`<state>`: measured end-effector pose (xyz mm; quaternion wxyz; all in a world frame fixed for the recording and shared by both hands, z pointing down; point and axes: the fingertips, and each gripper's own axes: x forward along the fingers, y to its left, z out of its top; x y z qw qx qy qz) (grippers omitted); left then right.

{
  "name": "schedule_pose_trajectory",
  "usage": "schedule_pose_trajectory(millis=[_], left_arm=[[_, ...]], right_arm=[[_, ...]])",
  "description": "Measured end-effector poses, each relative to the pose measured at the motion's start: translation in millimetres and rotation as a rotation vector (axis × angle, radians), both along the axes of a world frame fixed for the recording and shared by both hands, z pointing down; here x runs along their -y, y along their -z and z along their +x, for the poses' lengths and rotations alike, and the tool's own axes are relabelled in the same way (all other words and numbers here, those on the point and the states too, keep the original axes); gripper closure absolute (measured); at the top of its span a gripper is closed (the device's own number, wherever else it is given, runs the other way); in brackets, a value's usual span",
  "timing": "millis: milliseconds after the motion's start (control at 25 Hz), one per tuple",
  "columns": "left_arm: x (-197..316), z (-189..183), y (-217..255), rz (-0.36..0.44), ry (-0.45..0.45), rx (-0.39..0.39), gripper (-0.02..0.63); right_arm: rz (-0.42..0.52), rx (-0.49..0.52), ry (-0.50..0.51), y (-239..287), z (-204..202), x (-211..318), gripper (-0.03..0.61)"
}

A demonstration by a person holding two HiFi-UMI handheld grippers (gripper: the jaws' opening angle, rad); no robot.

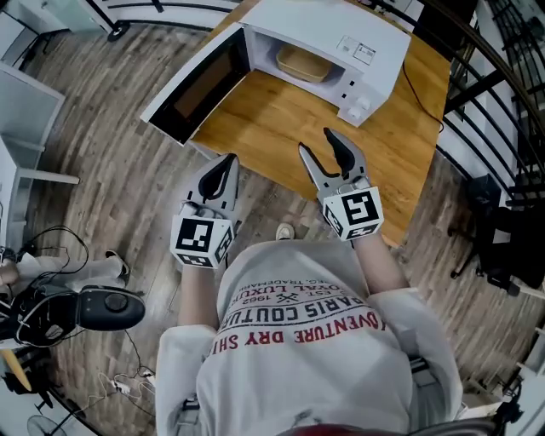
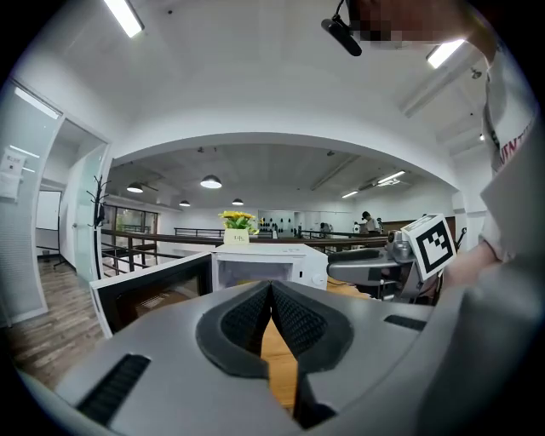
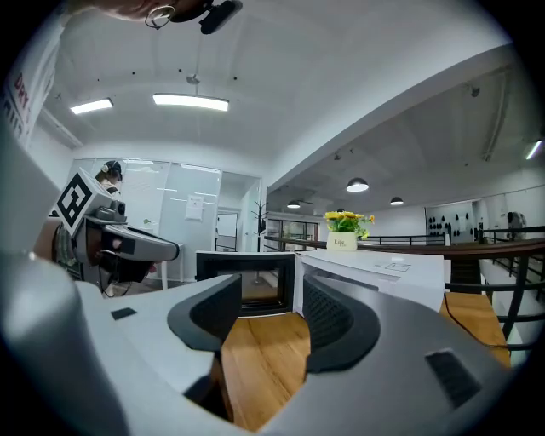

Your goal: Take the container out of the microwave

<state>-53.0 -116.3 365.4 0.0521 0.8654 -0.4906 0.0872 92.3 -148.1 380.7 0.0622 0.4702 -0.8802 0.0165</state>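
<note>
Head view takes in the wooden table (image 1: pixel 281 119), with the white microwave (image 1: pixel 341 25) standing at its far end. The microwave's door (image 1: pixel 200 85) is swung fully out to the left, which leaves the cavity free to reach into. Inside the microwave, on its floor, sits the tan container (image 1: pixel 303 64), untouched. Short of the microwave, over the near part of the table, the right gripper (image 1: pixel 315 142) hangs with its jaws spread. The right gripper view shows only bare wood between them. It points toward the cavity, so I judge it is readied for the reach. The left gripper (image 1: pixel 228 162), farther from the microwave and just off the table's edge below the door, has its jaws pressed together on nothing. It is probably idle while the other does the work.
</note>
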Motion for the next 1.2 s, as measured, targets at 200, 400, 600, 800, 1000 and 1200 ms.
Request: schedule_pose_trajectory(millis=[200,400,600,800,1000,1200], left_arm=[[40,11,-17,-0.040,-0.045,0.008,0.598],[79,20,-24,-0.054,-0.125,0.011,0.598],[117,24,-32,-0.067,-0.235,0.040,0.597],[156,10,-38,-0.068,-0.314,0.052,0.598],[178,12,-54,-0.100,-0.398,0.027,0.597],[189,22,-64,-0.099,-0.478,0.024,0.597]], right_arm=[[-0.039,-0.019,-0.025,-15,7,36,0.338],[-0.083,-0.050,-0.072,-29,9,66,0.338],[-0.161,-0.106,-0.137,-49,7,97,0.337],[-0.250,-0.258,-0.164,-70,-13,135,0.337],[-0.367,-0.376,-0.144,-102,-15,168,0.337],[-0.439,-0.558,-0.088,-134,-10,200,0.337]])
